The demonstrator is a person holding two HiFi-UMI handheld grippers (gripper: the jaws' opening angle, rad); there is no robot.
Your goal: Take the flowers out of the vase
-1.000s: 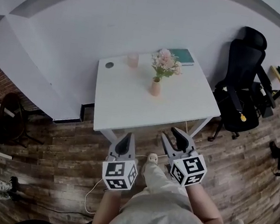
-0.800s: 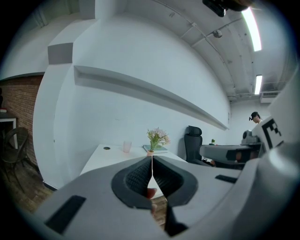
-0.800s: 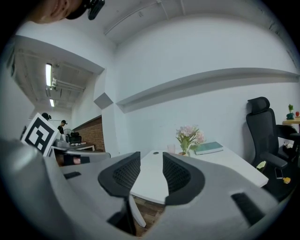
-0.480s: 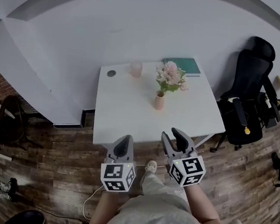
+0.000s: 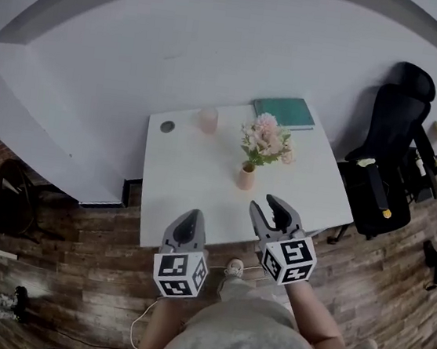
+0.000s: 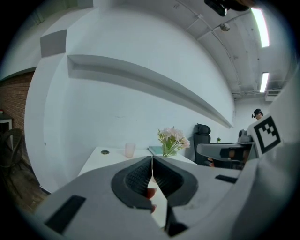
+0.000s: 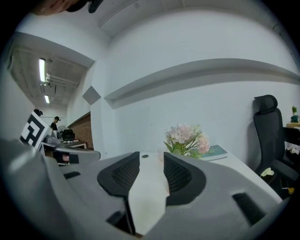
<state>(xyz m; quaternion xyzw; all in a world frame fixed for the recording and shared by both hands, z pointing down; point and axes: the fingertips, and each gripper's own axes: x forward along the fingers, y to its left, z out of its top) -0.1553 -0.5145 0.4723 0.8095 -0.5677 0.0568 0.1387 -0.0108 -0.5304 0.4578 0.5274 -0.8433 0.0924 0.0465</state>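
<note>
Flowers [image 5: 266,140] are sitting in the little vase [image 5: 246,179], roughly mid-table [image 5: 184,197], so nothing's done yet and the whole pull-out is left. Both tools hang just off the table's near edge, well short of the vase. The left gripper [image 6: 152,161] is pressed together and empty. The right gripper [image 7: 152,171] has its jaws apart and opening, nothing between them. Cup [image 5: 208,119] and green book [image 5: 284,111] sit at the table's far side

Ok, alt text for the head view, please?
A pink vase of pink flowers stands untouched on a white table, both grippers near its front edge: left gripper shut, right gripper with jaws opening, nothing between them. A pink cup and teal book lie farther back; a black office chair stands to the right.
</note>
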